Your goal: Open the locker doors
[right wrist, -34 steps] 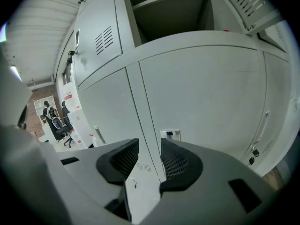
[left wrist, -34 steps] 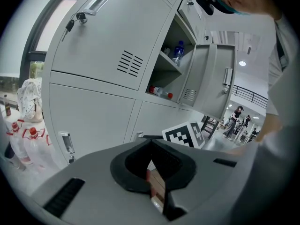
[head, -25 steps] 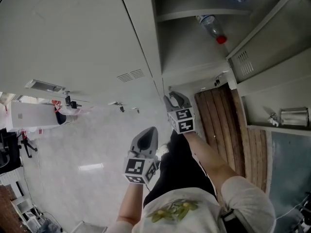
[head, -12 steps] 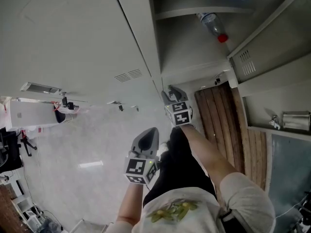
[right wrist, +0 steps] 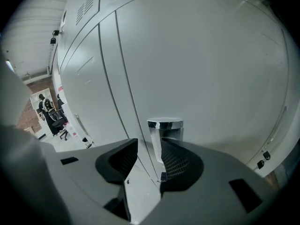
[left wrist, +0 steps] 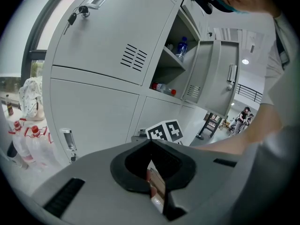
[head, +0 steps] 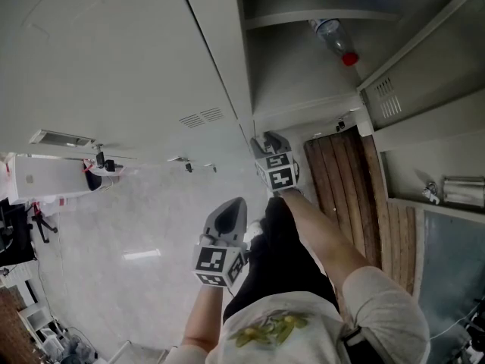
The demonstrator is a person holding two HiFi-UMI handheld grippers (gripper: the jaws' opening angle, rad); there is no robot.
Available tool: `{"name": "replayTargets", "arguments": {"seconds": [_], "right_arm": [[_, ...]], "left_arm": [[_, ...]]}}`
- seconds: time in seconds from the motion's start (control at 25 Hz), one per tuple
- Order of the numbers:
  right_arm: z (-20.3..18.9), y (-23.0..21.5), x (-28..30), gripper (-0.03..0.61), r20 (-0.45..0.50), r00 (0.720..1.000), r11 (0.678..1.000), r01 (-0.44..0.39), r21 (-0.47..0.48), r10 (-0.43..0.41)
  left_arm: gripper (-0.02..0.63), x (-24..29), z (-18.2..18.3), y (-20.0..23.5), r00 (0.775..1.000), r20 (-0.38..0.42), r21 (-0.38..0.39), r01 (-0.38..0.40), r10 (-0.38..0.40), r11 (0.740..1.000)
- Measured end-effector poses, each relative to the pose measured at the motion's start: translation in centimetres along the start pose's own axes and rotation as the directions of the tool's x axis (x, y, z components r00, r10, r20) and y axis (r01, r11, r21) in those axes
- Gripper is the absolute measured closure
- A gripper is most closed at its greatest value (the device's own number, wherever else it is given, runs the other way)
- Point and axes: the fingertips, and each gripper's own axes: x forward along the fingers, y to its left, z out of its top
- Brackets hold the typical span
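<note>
**Pale floor, grey steel lockers, a chrome handle between spread jaws**

Glossy pale floor [head: 144, 233] is reflecting the ceiling light beneath a bank of smooth grey painted-steel lockers [left wrist: 103, 46]. Their flat fronts are carrying small rows of louvred vent slots [left wrist: 133, 57]. In the head view, a brown slatted wooden panel [head: 341, 180] is showing just to the right of the lockers' foot.

One grey steel locker door [left wrist: 216, 74] on the upper tier is standing swung open. It is baring a shelf where a clear plastic bottle with a red cap [head: 333, 40] is lying on its side. A second clear bottle with a blue cap [left wrist: 182, 45] is standing on the shelf above.

The right gripper [right wrist: 149, 151] is pointing at a closed grey locker door [right wrist: 211, 69] low in the bank, below the open compartment. Its jaws are standing spread wide, having just been opening. A short, upright handle of polished chrome [right wrist: 165, 131] on that door is sitting between them. The handle is lying close against the ribbed black pad [right wrist: 174, 162] of the right-hand jaw, though I cannot tell whether pad and metal are touching. The jaws are not pinching it. The gripper's black-and-white marker cube [left wrist: 164, 131] is showing in front of the lower doors in the left gripper view.

The left gripper [head: 229, 209] is hanging back from the lockers, over the floor. Its grey jaws are pressing together, with nothing between them.
</note>
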Motion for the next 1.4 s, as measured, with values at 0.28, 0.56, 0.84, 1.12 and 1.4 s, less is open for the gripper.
{"name": "replayTargets", "arguments": {"seconds": [0.28,0.56,0.84,1.12,1.4], "right_arm": [[-0.5,-0.3,-0.3,0.426,0.005,0.998,0.998,0.065,0.022,-0.065],[-1.5,-0.4,-0.5,0.428,-0.024,0.995,0.992,0.1,0.074,-0.099],[-2.1,-0.6,-1.0,0.446,-0.033,0.994,0.992,0.105,0.071,-0.103],[-2.4,-0.5,-1.4,0.446,-0.057,0.994,0.993,0.094,0.075,-0.09],[-3.0,-0.3,-2.1,0.446,-0.067,0.994,0.993,0.09,0.071,-0.085]], "left_arm": [[0.584,-0.5,-0.3,0.4,1.0,0.002,-0.006,-0.011,0.011,1.0],[0.584,-0.9,-0.7,0.3,1.0,0.008,0.002,-0.011,0.011,1.0],[0.584,-1.1,-1.2,-0.5,1.0,-0.011,0.003,0.005,-0.005,1.0],[0.584,-0.9,-1.1,-1.1,1.0,-0.003,0.018,0.018,-0.018,1.0],[0.584,-0.9,-1.5,-1.4,0.999,-0.022,0.018,0.03,-0.03,0.999]]}}
